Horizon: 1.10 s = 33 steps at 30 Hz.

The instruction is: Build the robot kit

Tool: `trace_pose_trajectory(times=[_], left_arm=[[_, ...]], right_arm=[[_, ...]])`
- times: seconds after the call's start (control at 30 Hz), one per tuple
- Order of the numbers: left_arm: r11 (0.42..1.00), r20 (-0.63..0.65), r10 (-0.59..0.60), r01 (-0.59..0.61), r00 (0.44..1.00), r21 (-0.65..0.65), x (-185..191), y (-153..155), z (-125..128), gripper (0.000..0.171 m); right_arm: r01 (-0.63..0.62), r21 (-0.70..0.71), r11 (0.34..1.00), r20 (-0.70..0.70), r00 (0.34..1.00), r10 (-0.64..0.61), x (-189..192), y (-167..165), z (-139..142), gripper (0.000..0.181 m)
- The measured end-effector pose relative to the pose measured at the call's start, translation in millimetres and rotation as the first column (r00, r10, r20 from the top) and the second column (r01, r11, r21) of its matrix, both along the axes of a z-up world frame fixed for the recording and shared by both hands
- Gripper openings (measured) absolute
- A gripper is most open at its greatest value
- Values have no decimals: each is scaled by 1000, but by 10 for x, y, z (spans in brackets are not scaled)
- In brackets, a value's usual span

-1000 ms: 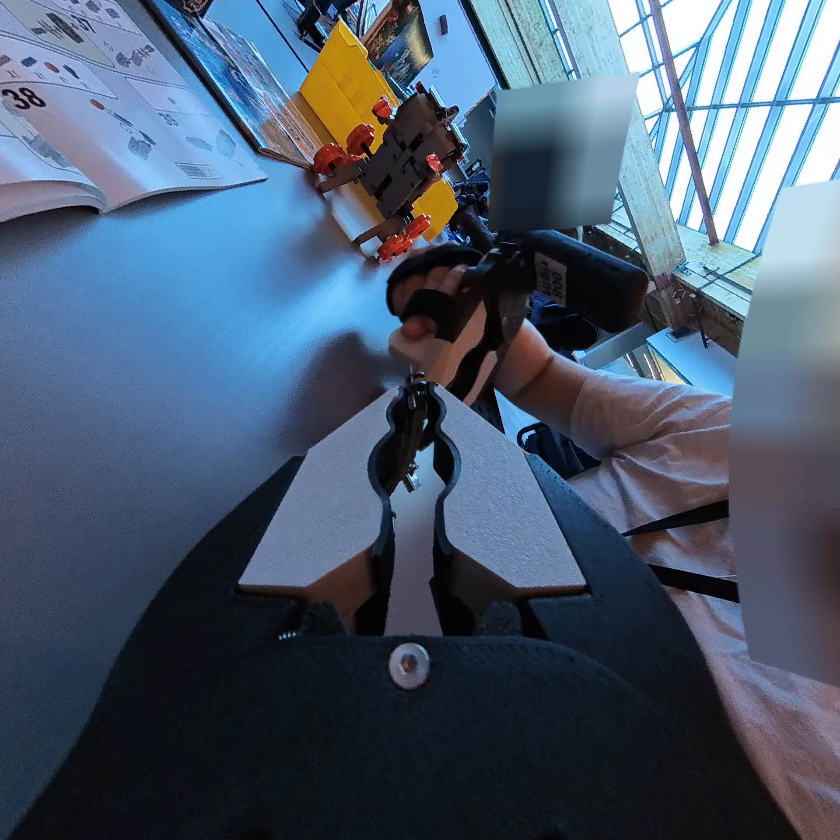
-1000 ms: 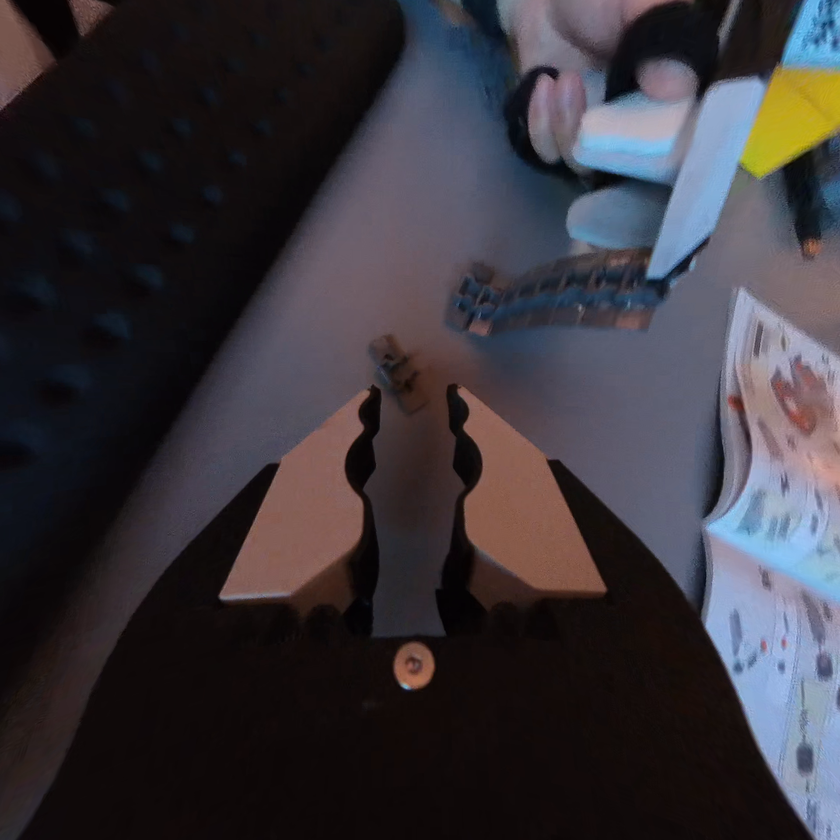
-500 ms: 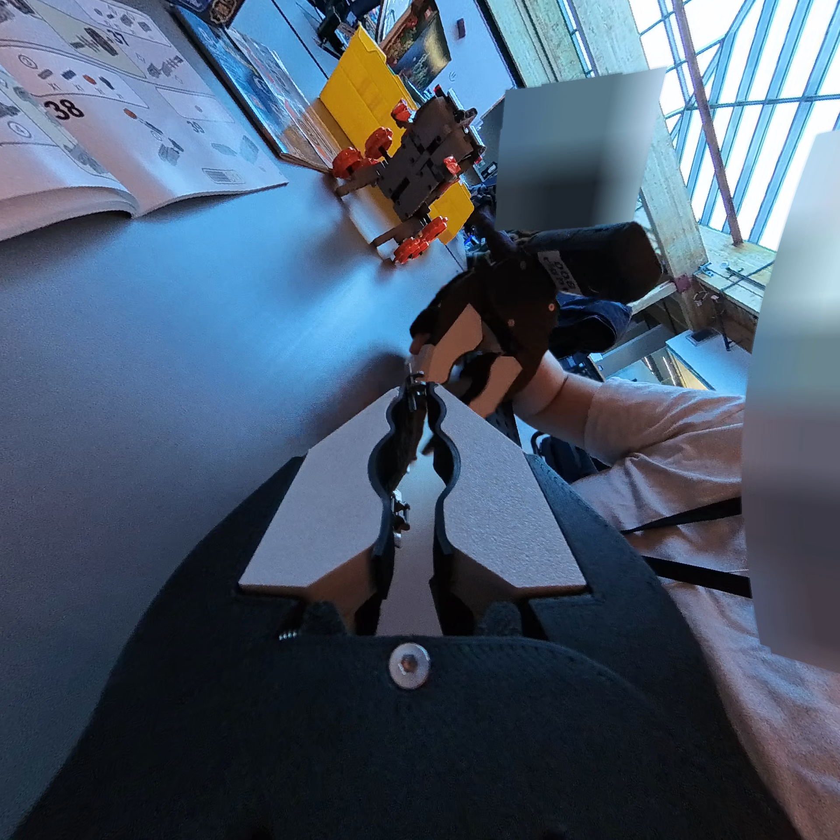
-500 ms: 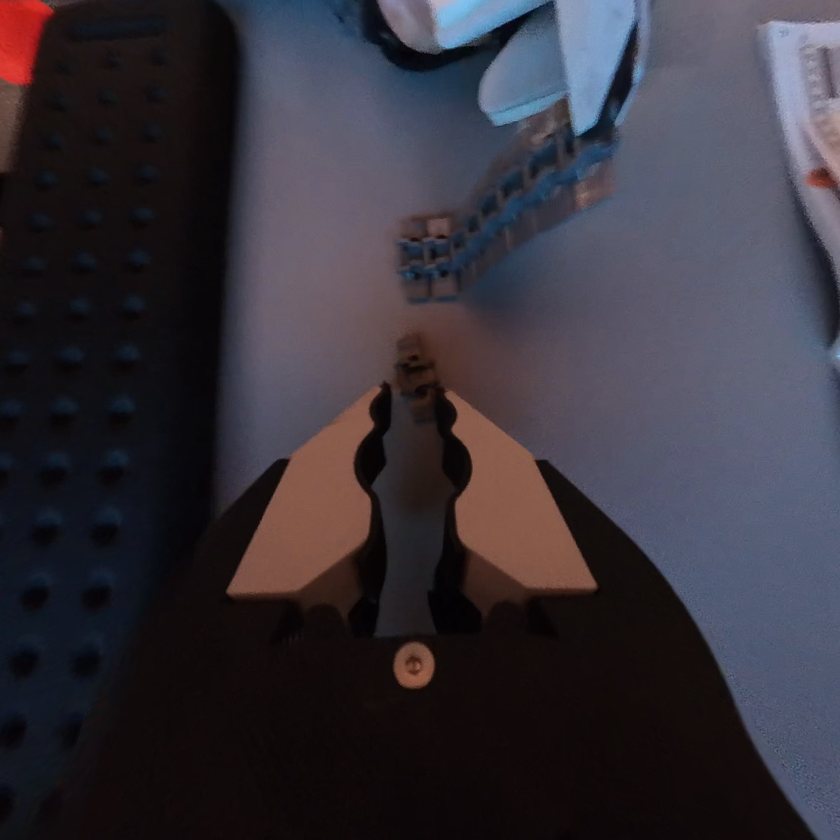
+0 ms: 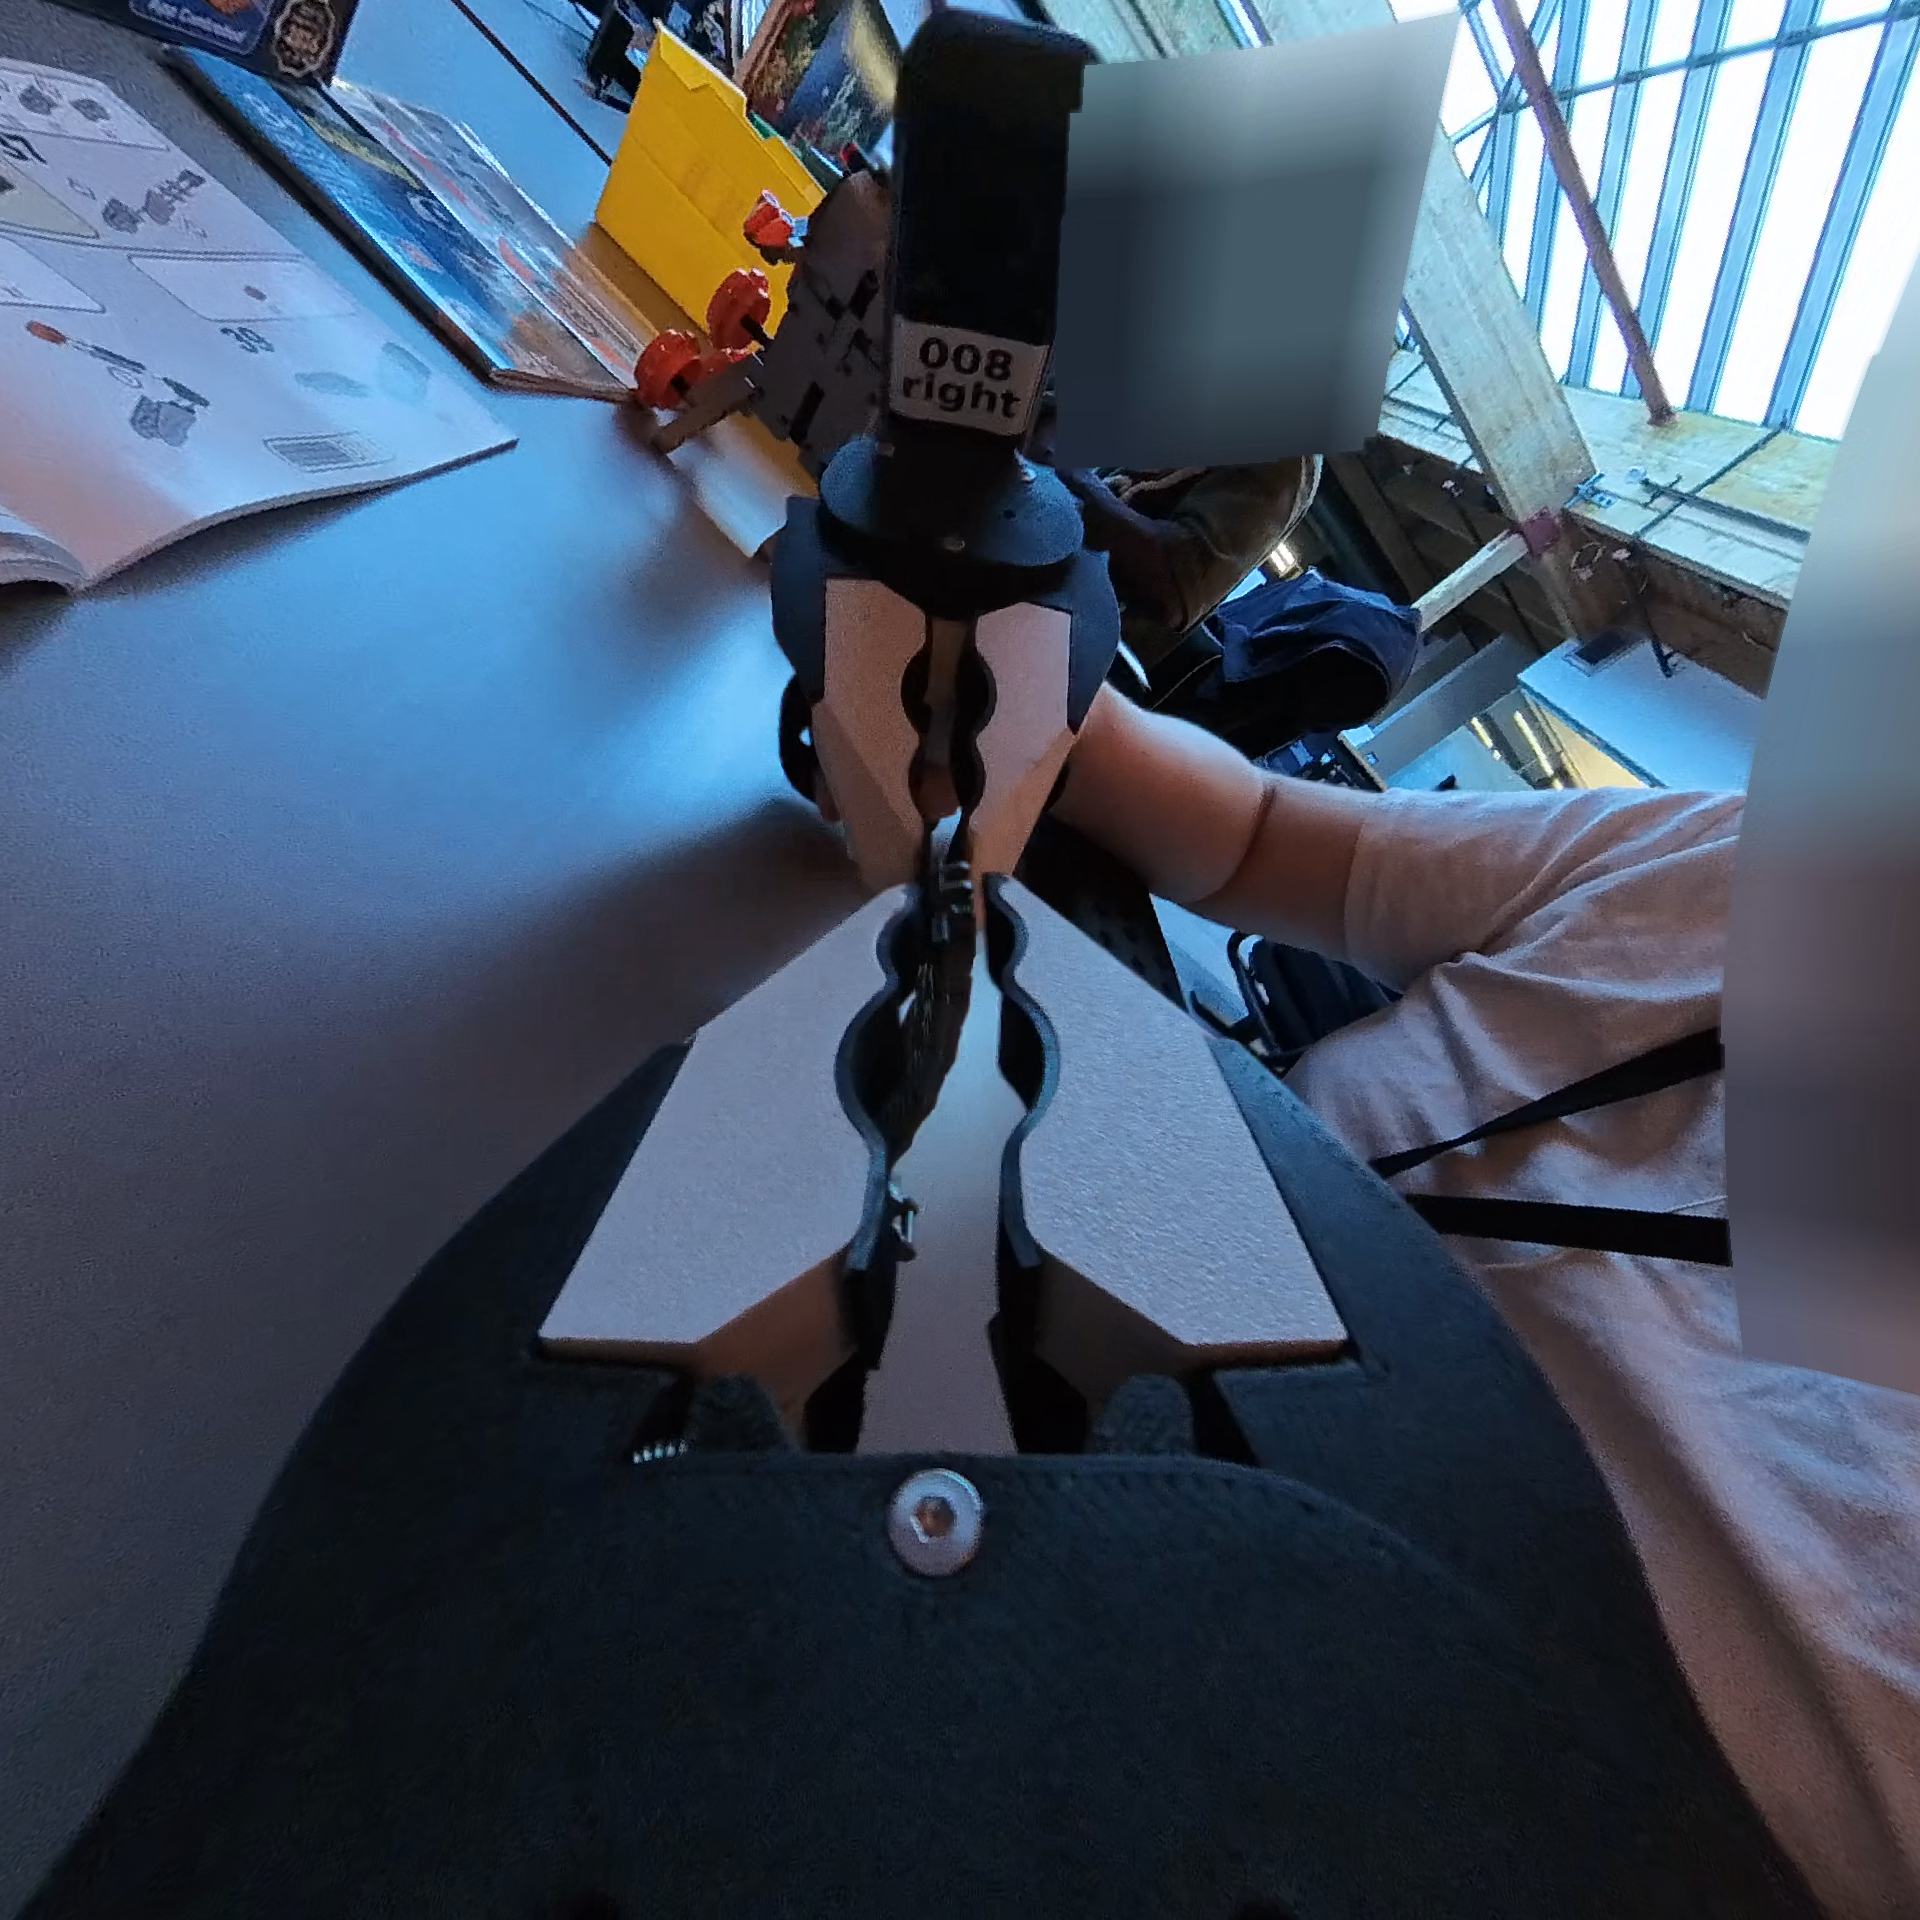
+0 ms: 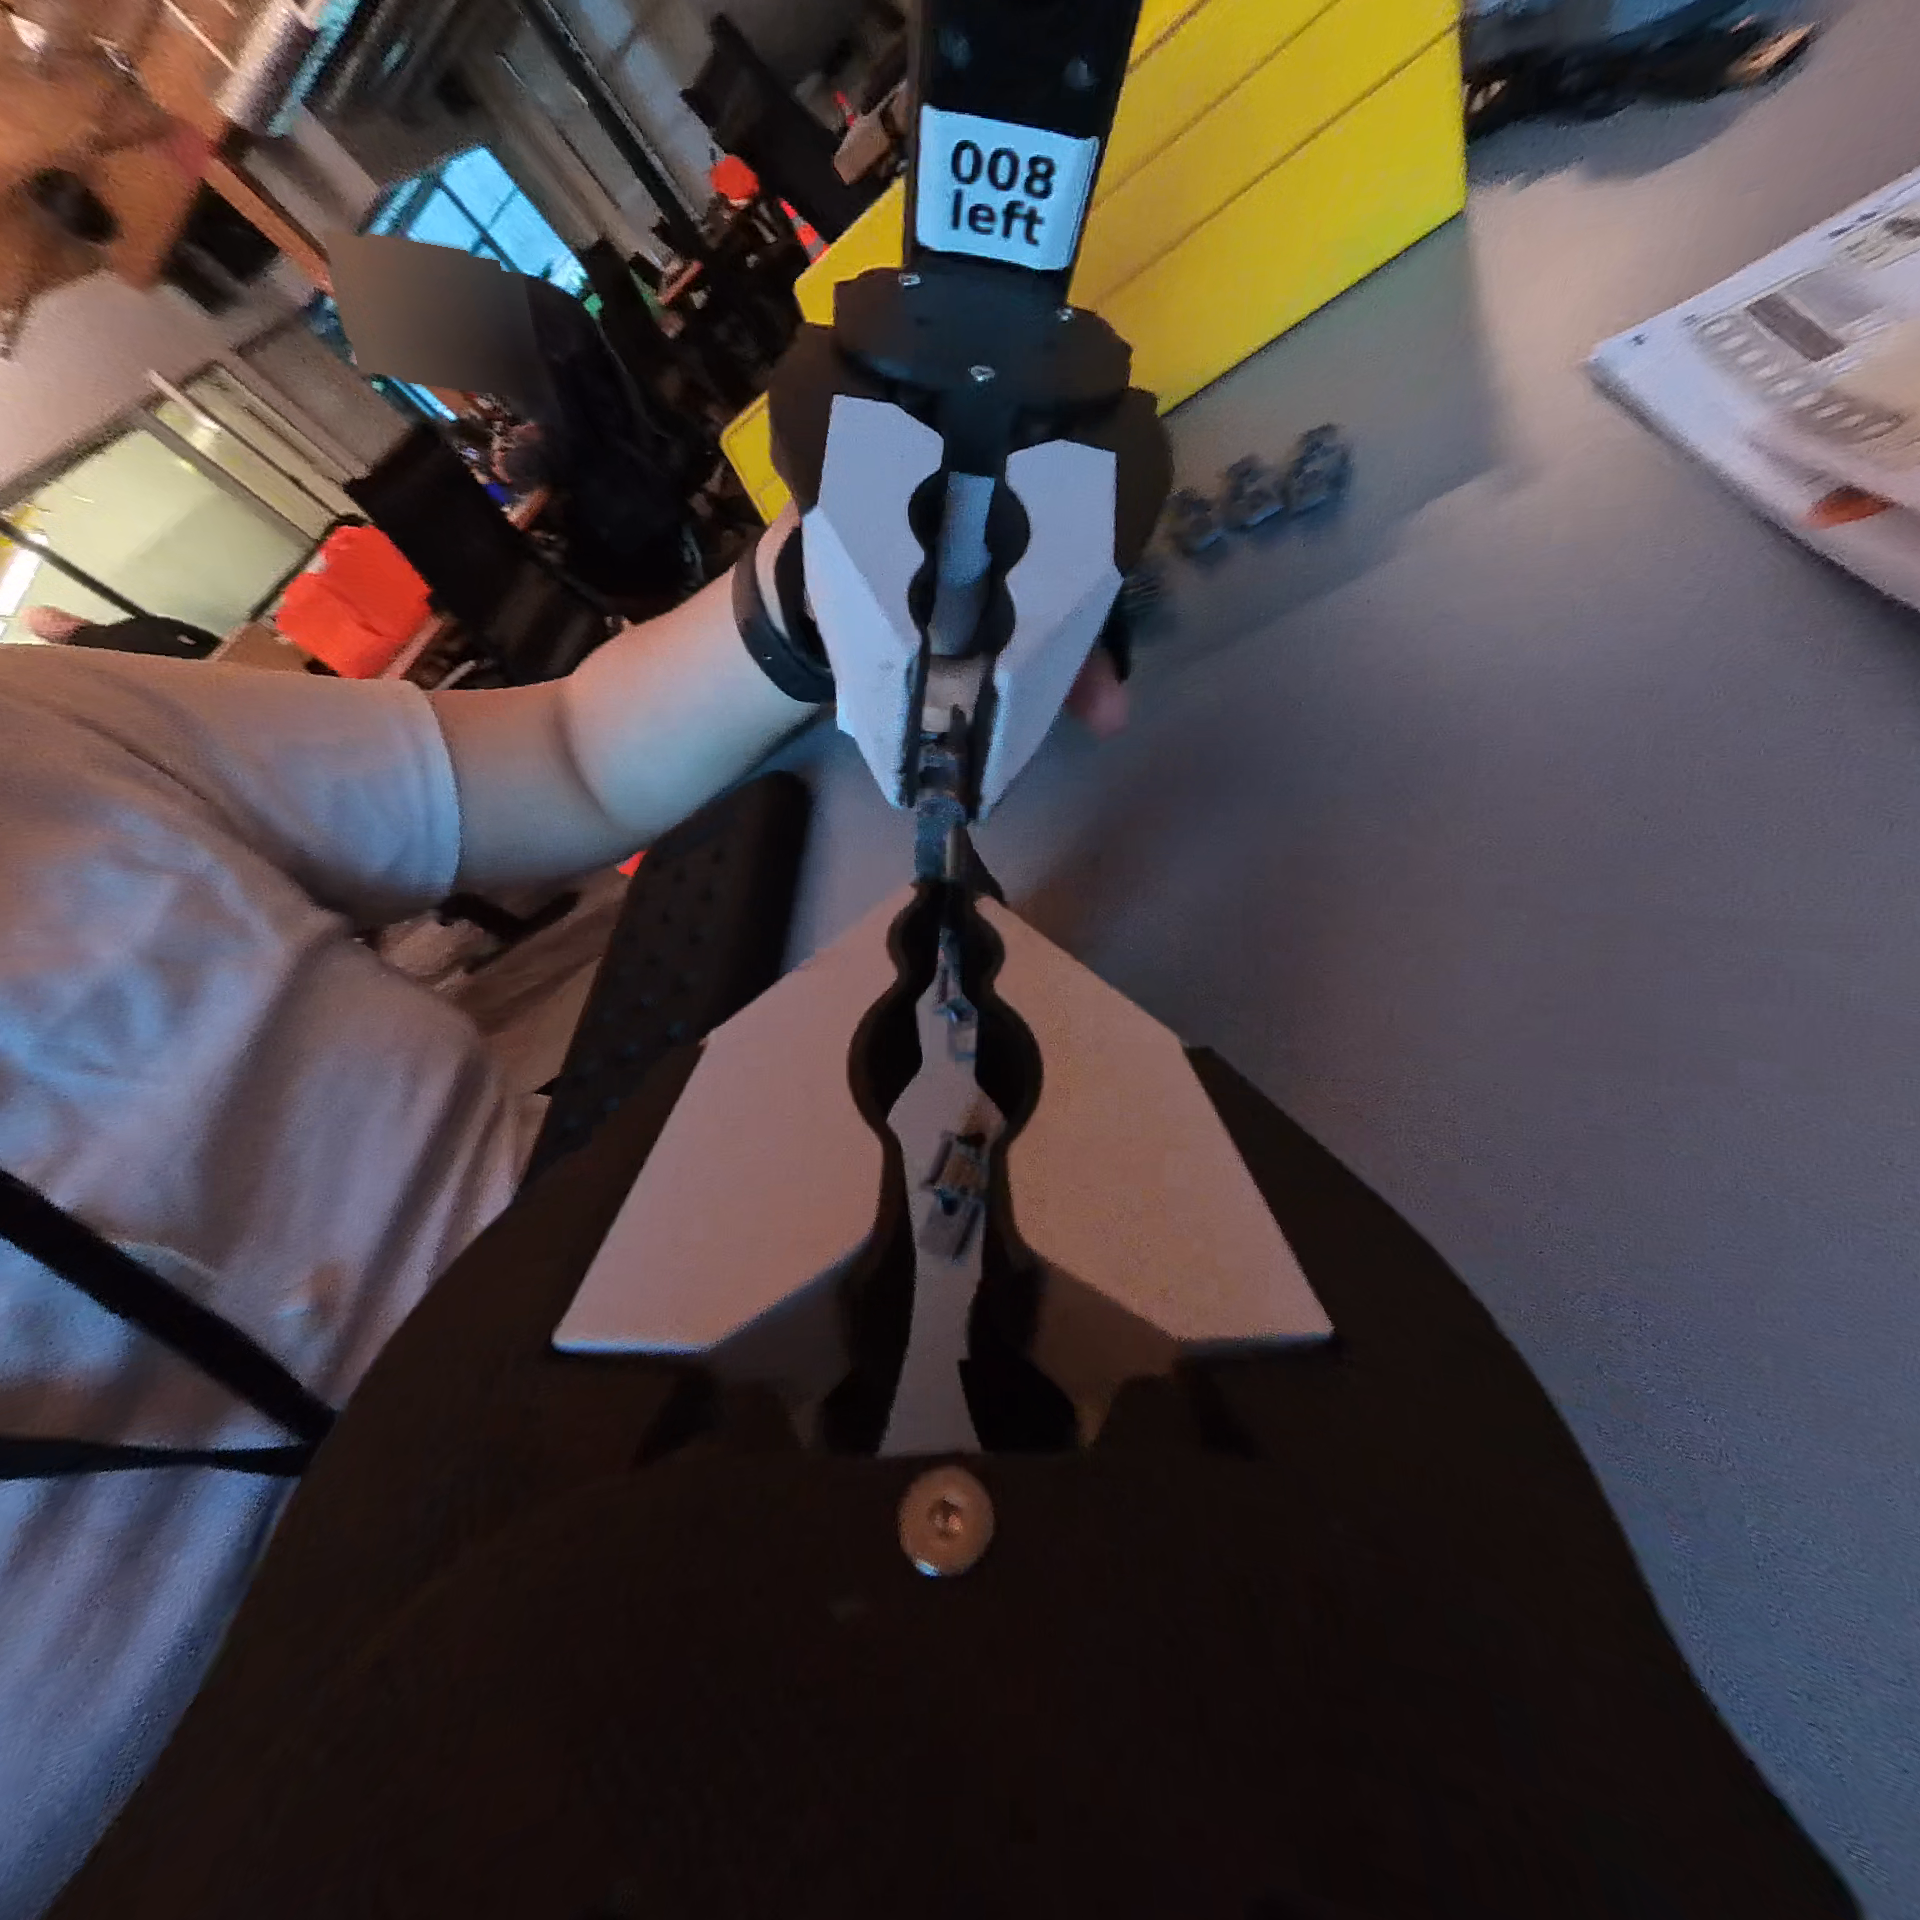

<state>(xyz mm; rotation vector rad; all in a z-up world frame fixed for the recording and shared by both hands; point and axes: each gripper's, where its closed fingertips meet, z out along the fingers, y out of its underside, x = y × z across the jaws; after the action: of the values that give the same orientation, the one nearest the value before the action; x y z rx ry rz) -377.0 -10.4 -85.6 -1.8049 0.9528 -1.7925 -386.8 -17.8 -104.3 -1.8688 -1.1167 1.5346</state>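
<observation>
Here the left claw (image 5: 951, 896), at frame centre, is clenched on a dark grey linked plastic track strip (image 5: 920, 1023). Facing it tip to tip above the grey worktop (image 5: 343, 831), the right claw (image 6: 951, 902) pinches a small grey link piece (image 6: 954, 992). An open instruction booklet (image 5: 187, 343) lies upper left, a yellow bin (image 5: 696, 208) beyond.

grey table (image 5: 312, 831), open booklet (image 5: 156, 343), yellow bin (image 6: 1299, 177)

The two grippers meet tip to tip, no gap between them. Bare grey table (image 5: 364, 831) lies open to one side; the booklet (image 5: 208, 343), yellow box (image 5: 696, 197) and dark model (image 5: 831, 322) crowd the far edge.
</observation>
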Motion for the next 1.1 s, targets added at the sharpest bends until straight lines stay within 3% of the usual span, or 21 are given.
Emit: trace_pose_trajectory(times=[0.07, 0.13, 0.23, 0.47, 0.63, 0.73, 0.8, 0.87, 0.97, 1.1], left_arm=[[1000, 11, 9, -9, 1000, -30, 15, 16, 3, 34], [999, -7, 14, -14, 1000, -43, -7, 50, -28, 47], [999, -21, 28, -28, 999, -28, -46, 85, -47, 36], [998, -1, 63, -63, 998, -29, -1, 119, -49, 27], [999, 11, 29, -29, 1000, -42, -11, 77, -25, 8], [998, 25, 51, -50, 998, -48, 12, 110, -23, 17], [998, 24, 29, -28, 999, -57, 18, 80, -36, 6], [999, -5, 32, -32, 999, -18, 18, 74, -65, 5], [1000, -47, 29, -30, 998, -9, 3, 62, -113, 6], [998, -49, 41, -44, 998, -54, -19, 96, -131, 5]], right_arm=[[-1, -25, 1000, -15, 1000, 1, 2, 1, -4, 0], [28, -82, 996, -45, 998, -32, 29, 48, -1, 0], [65, -178, 982, -145, 985, -91, 95, 144, 120, 0], [71, -113, 991, -124, 989, -85, 53, 124, 108, 0], [97, -93, 991, -121, 987, -108, 27, 151, 91, 0], [94, -107, 990, -130, 986, -108, 10, 144, 84, 0], [92, -110, 990, -117, 988, -105, -2, 137, 56, 0], [85, -100, 991, -101, 990, -95, 1, 131, 31, 0], [87, 8, 996, -10, 996, -87, 108, 157, -20, 19], [77, 196, 978, 145, 984, -106, 308, -63, -97, 24]])
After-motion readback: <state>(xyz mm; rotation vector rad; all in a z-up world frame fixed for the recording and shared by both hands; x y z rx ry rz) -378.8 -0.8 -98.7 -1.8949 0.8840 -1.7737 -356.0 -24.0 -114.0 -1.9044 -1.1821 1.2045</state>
